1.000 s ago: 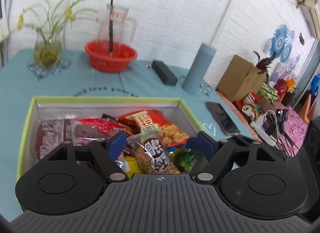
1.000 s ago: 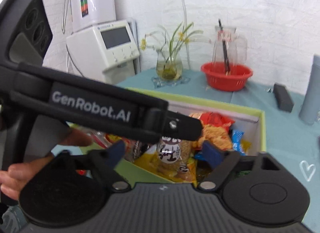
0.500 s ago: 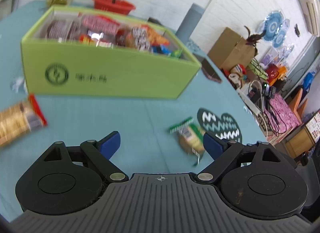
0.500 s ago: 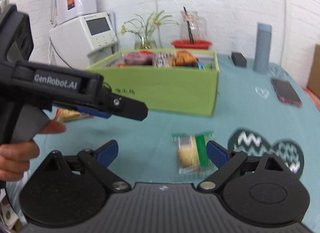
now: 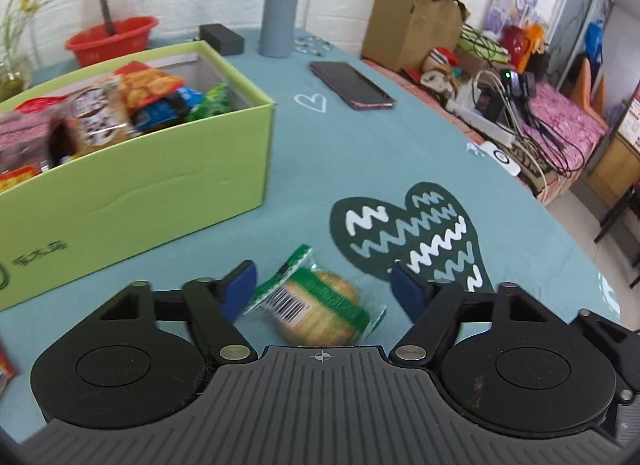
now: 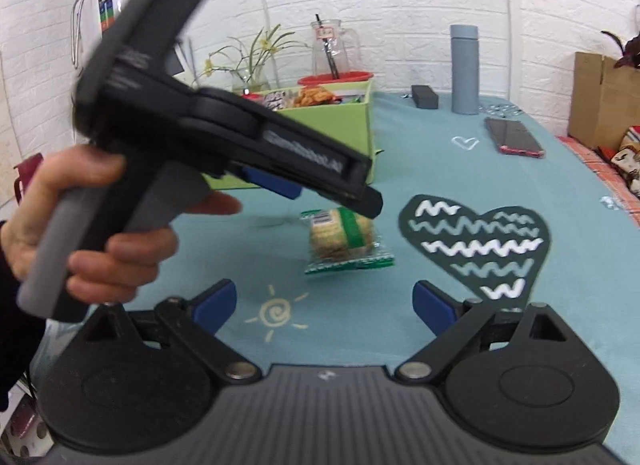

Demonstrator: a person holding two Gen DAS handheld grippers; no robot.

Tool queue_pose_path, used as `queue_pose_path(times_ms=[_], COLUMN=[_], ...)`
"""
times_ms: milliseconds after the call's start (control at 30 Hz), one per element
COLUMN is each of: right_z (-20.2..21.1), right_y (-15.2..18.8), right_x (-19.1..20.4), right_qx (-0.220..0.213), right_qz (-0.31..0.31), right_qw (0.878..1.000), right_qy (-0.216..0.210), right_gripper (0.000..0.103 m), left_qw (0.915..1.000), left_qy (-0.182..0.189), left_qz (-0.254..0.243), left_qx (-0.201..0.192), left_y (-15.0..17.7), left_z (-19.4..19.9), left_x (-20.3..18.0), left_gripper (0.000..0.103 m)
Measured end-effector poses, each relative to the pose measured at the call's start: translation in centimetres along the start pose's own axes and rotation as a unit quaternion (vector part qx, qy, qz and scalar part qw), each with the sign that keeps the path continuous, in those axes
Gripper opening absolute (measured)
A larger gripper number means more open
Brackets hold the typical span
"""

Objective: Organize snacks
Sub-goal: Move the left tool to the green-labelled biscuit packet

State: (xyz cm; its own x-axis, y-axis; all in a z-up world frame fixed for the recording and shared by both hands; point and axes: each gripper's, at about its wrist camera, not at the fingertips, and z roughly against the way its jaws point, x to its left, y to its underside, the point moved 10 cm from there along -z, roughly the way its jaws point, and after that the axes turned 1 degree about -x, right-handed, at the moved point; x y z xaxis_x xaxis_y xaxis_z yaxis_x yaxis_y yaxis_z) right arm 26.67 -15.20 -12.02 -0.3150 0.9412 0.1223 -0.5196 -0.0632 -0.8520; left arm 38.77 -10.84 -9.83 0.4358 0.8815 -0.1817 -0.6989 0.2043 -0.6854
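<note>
One cracker packet is loose on the teal table, out in the middle of the cloth between the near wall of the green snack box and the dark heart print, and it is the thing your coming move turns on. It lies directly ahead of your left gripper, between the two blue pads, with its long axis running slantwise across the gap from the far left crimped end to the near right one. The left jaws have just been closing on it; the left pad sits at the packet's crimped edge, while the right pad stands clear of the wrapper, so I judge it bracketed, not yet pinched. Your left hand is plainly the nearer one: from the right wrist view its fingertips hang just over the packet's far end. Your right gripper is farther back toward the near edge of the table, spread wide, holding and touching nothing, with the packet well ahead of it.
</note>
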Motion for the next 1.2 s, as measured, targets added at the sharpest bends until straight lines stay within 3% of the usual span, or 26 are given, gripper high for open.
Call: queue_pose_path(times_ms=[33,133,267,433,600,767,900,1200], right_z=[0.2,-0.1,-2.9,-6.3,-8.1,-8.1,-8.5,-7.4], right_y=[-0.2,-1.3,-2.5,-2.9,-2.5,-2.1,-1.9,-1.1], right_x=[-0.4,-1.4,-0.3,1.3,1.3,2.2,3.4,6.0], right_qx=[-0.004,-0.014,0.002,0.029,0.056,0.054,0.055,0.064], right_qz=[-0.004,-0.013,0.016,0.053,0.046,0.06,0.076,0.105], right_qw=[1.0,1.0,0.999,0.997,0.996,0.996,0.995,0.991], right_qy=[0.003,0.001,-0.029,-0.05,-0.044,-0.038,-0.037,-0.05], right_gripper=[0.094,0.094,0.094,0.093,0.093,0.094,0.094,0.094], left_qw=[1.0,0.9999,0.9977,0.9973,0.9957,0.9958,0.998,0.9974], left_qy=[0.007,0.001,0.021,0.007,0.025,0.032,0.017,0.019], left_qz=[0.002,0.007,0.064,0.071,0.08,0.068,0.044,0.055], left_qx=[0.006,0.013,-0.006,0.015,0.041,0.052,0.043,0.041], left_y=[-0.1,0.0,-0.1,1.1,1.7,3.1,3.6,5.7], left_z=[-0.4,-0.7,1.6,2.5,0.5,0.4,1.0,3.3], left_x=[-0.2,0.0,1.5,2.1,1.5,1.6,2.0,2.5], left_gripper=[0.042,0.039,0.056,0.055,0.043,0.03,0.029,0.028])
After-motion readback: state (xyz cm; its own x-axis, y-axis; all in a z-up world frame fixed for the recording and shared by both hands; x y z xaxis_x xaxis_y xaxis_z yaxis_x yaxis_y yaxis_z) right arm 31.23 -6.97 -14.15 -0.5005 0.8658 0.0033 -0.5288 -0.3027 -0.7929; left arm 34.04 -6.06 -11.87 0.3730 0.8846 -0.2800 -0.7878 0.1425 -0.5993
